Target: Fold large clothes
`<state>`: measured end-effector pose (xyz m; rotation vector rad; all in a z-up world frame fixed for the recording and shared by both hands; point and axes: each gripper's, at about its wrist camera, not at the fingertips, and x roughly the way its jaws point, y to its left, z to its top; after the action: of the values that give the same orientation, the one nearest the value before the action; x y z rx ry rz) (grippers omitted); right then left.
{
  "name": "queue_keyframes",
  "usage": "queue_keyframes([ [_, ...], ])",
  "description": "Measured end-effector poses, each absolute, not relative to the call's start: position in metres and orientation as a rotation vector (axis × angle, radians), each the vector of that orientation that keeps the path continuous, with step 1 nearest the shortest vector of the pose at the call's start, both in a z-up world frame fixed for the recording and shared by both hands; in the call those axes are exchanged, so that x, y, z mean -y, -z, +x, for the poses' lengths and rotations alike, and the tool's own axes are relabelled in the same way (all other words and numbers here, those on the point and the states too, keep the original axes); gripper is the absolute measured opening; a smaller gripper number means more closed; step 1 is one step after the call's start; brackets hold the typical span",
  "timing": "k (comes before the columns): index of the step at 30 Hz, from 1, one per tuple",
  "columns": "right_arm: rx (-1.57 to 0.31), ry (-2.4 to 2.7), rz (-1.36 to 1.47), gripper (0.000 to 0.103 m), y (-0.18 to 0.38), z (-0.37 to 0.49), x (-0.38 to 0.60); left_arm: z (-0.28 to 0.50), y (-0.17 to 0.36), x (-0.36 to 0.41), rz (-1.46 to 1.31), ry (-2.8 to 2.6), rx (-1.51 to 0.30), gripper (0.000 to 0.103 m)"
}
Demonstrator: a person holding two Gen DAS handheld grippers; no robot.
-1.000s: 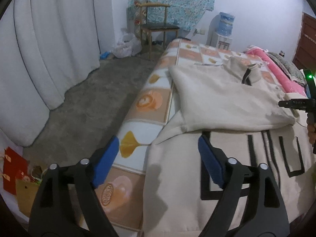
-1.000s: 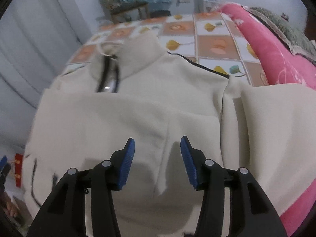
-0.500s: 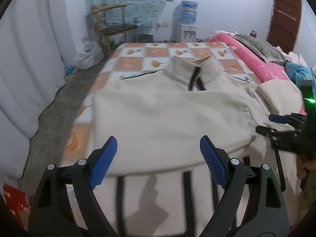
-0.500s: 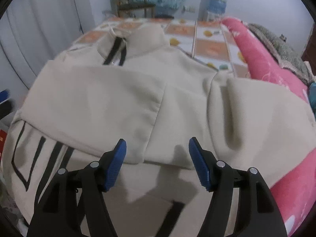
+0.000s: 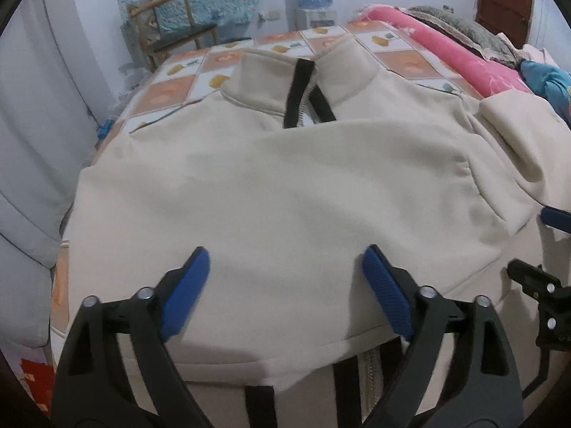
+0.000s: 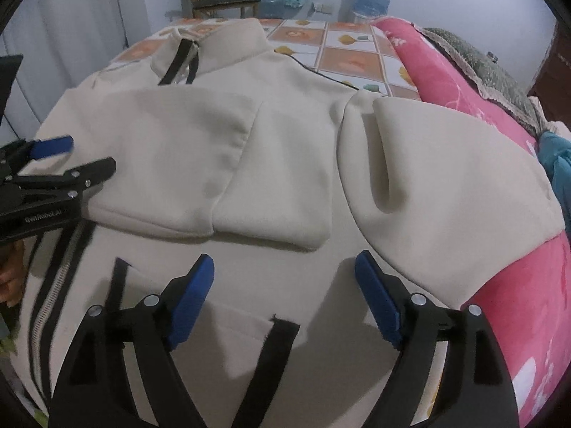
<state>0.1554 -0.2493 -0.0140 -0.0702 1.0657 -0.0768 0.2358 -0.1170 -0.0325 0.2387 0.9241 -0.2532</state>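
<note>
Here we hover both grippers over a cream zip jacket [image 5: 285, 185] spread on the bed [image 5: 167, 94]; the left gripper [image 5: 285, 285] and right gripper [image 6: 285, 285] gape wide, holding nothing; the fleece looks thick, soft and floppy, so we judge the folded sleeve [image 6: 200, 164] cuff and hem the firmest holds.

A bed [image 5: 167, 92] carries everything; its cover is a grid of orange and white squares printed with leaves and round motifs. A cream jacket [image 5: 285, 196] lies spread flat on it, collar toward the far end, black-edged zipper down the front, one sleeve folded across the chest. A pink blanket [image 6: 446, 71] runs along the bed's right side, and the jacket's other sleeve lies up against it. A grey-green cloth [image 6: 478, 60] lies on the pink blanket, and a teal cloth [image 6: 556, 164] sits beside it.
</note>
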Motion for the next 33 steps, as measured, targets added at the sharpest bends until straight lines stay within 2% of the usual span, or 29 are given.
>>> queue_keyframes([
  [4,-1.067,0.077,-0.1,0.089,0.017,0.154,0.246,0.237,0.036,0.109,0.201,0.258,-0.937,0.095],
  [9,-1.068,0.098,-0.091,0.096,0.018,0.155,0.248,0.238,0.04,0.103,0.147,0.271,-0.945,0.095],
  [18,-1.095,0.079,-0.005,0.097,0.021,0.159,0.259,0.24,0.04,0.101,0.139,0.282,-0.939,0.095],
  [33,-1.119,0.0,-0.046,0.097,0.021,0.16,0.262,0.239,0.036,0.1,0.121,0.281,-0.935,0.095],
])
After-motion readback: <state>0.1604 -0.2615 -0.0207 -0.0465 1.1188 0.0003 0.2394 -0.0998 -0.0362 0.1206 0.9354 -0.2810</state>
